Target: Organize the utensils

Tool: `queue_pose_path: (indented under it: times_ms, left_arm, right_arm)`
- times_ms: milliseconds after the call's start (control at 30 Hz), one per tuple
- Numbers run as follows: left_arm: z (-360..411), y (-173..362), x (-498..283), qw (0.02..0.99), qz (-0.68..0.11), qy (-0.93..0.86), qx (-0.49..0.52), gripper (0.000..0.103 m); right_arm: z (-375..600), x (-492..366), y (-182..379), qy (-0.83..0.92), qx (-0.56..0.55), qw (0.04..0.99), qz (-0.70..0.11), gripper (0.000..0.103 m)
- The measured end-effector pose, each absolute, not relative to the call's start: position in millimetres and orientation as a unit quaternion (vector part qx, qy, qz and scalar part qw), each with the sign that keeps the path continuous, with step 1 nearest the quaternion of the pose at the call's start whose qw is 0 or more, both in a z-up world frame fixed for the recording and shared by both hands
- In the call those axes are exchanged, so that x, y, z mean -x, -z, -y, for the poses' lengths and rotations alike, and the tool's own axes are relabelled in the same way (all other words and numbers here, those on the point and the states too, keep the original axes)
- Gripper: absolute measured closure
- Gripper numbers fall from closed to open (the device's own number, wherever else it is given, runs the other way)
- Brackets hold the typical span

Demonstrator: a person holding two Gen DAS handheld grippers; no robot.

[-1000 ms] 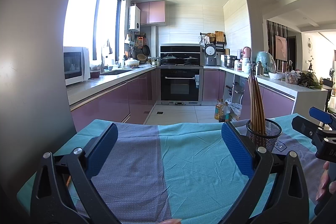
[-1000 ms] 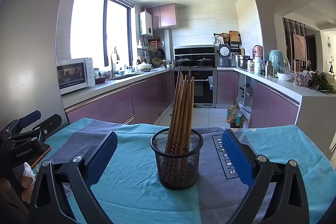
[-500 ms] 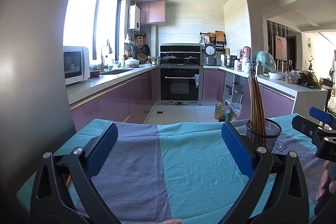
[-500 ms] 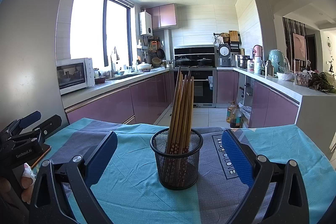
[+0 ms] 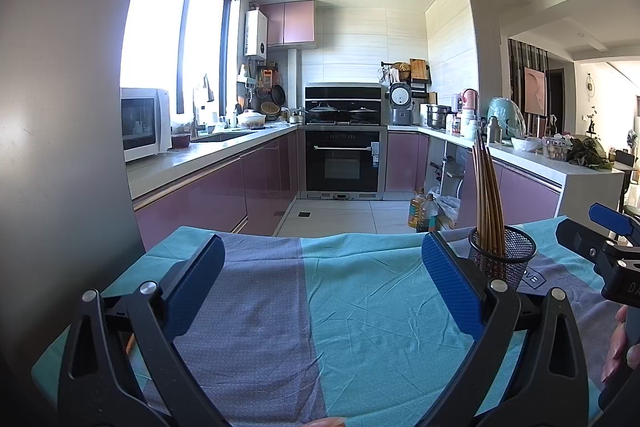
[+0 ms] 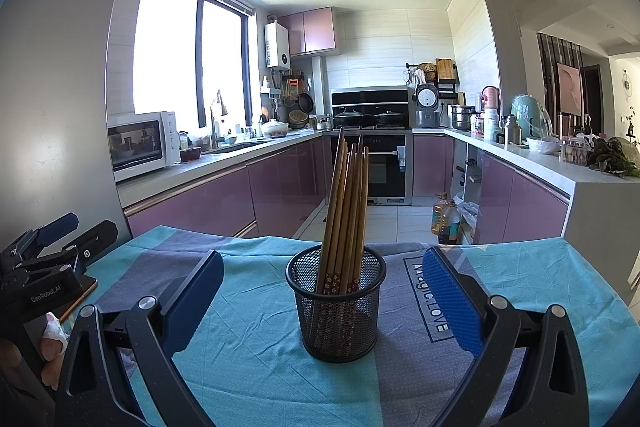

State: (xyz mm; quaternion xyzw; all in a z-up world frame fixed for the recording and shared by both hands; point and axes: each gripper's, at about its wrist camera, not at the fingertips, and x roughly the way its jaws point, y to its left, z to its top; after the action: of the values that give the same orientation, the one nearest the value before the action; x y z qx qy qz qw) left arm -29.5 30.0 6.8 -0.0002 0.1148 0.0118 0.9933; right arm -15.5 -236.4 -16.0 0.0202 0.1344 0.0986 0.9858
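A black mesh holder (image 6: 337,307) stands upright on the teal and purple cloth, with several wooden chopsticks (image 6: 346,203) leaning in it. My right gripper (image 6: 322,301) is open, and the holder sits just beyond and between its blue pads. In the left wrist view the same holder (image 5: 505,259) stands to the right, behind the right pad. My left gripper (image 5: 322,285) is open over bare cloth with nothing between its fingers. Each view shows the other gripper at its edge: the right gripper (image 5: 608,247) and the left gripper (image 6: 48,255).
The cloth-covered table (image 6: 248,343) ends at a far edge facing a kitchen aisle. A grey fridge wall (image 5: 60,107) rises close on the left. A small dark flat object (image 6: 82,287) lies by the left gripper. A person's fingers (image 6: 50,343) hold the left gripper's handle.
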Motion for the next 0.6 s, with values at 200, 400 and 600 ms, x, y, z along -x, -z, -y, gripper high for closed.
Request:
queue_pose_path:
  times_ms: [200, 400, 600]
  left_arm:
    - [-30.5, -7.0, 29.0, 0.993, -0.115, -0.012, 0.000, 0.006]
    - [-29.5, -6.8, 29.1, 0.993, -0.115, -0.012, 0.000, 0.006]
    - [-29.6, -6.8, 29.2, 0.993, -0.115, -0.011, 0.000, 0.006]
  right_arm:
    - [236.8, 15.6, 16.0, -0.098, -0.020, 0.986, -0.134, 0.007]
    - [236.4, 15.3, 15.7, -0.098, -0.021, 0.986, -0.134, 0.007]
    - [236.5, 15.2, 15.7, -0.098, -0.022, 0.986, -0.134, 0.007]
